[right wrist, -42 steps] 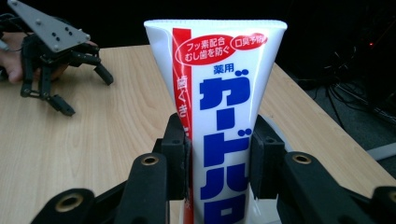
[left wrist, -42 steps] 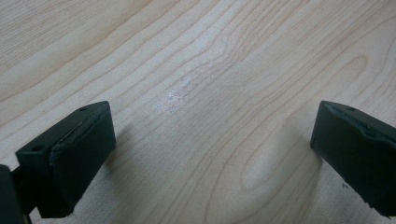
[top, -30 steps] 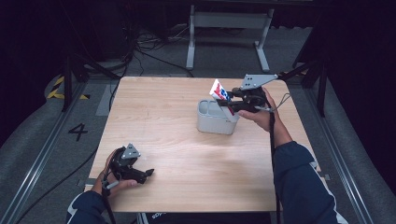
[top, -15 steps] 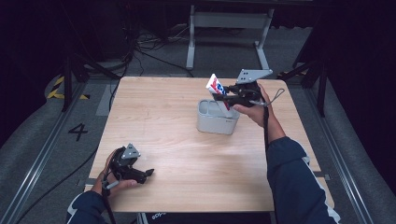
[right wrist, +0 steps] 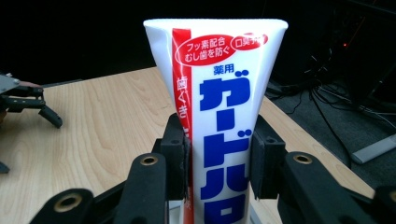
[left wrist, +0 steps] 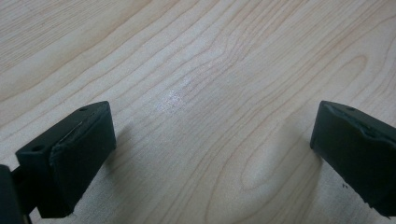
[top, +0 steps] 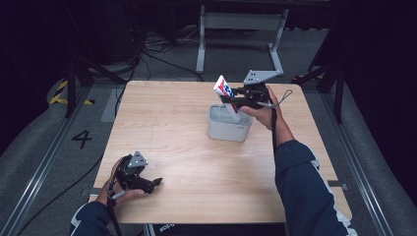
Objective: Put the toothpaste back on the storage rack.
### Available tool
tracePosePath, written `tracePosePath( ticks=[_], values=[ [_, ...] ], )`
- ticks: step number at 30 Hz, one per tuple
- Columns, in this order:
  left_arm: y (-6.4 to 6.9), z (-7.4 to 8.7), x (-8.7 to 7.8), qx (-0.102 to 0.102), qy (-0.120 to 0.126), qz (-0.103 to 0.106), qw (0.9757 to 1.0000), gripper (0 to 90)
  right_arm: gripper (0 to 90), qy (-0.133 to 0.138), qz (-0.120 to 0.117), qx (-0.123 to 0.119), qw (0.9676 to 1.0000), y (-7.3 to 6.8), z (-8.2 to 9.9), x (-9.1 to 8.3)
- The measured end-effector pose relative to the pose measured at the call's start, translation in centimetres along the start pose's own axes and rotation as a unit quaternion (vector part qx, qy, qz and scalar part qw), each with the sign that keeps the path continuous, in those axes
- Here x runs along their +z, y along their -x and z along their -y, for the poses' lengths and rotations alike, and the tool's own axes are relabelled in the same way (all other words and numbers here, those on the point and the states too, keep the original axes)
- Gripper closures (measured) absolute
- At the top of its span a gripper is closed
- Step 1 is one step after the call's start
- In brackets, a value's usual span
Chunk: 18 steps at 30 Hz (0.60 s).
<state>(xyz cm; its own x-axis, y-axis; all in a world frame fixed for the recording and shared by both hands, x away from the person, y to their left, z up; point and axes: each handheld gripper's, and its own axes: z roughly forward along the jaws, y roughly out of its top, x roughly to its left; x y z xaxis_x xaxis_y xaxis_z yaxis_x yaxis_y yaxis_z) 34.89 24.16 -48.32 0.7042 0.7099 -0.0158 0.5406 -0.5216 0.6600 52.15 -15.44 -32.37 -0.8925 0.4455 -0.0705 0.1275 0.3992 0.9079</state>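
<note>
I had the right tool clenched on the toothpaste tube, its pads pinching the tube's flat sides; the tube's long axis leaned up and away to the left, crimped end high, lower end over the mouth of the grey bin just below. Judging from that, the coming move turned on the tube's bottom clearing the bin's rim, with free room above it. My left tool lay released on the worktop at the near left corner, well apart from the bin.
</note>
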Motion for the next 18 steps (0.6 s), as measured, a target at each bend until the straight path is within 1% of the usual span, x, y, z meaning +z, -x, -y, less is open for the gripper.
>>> tracePosePath(
  ticks=[3, 7, 9, 18],
  values=[
    [0.0, 0.0, 0.0, 0.0, 0.0, 0.001, 1.0, 0.4, 64.9, 0.002, -0.002, 0.002, 1.0, 0.2, -0.2, 0.3],
    [0.0, 0.0, 0.0, 0.0, 0.0, 0.0, 1.0, 0.5, 64.8, -0.005, -0.001, 0.0, 1.0, 0.3, -0.3, 0.8],
    [0.0, 0.0, 0.0, 0.0, 0.0, -0.001, 1.0, 0.5, 64.8, -0.009, -0.001, -0.002, 1.0, 0.3, -0.2, 1.0],
    [0.0, 0.0, 0.0, 0.001, 0.001, -0.001, 1.0, 0.5, 64.7, -0.014, -0.001, 0.005, 0.9999, 0.7, 0.2, 1.8]
  ],
)
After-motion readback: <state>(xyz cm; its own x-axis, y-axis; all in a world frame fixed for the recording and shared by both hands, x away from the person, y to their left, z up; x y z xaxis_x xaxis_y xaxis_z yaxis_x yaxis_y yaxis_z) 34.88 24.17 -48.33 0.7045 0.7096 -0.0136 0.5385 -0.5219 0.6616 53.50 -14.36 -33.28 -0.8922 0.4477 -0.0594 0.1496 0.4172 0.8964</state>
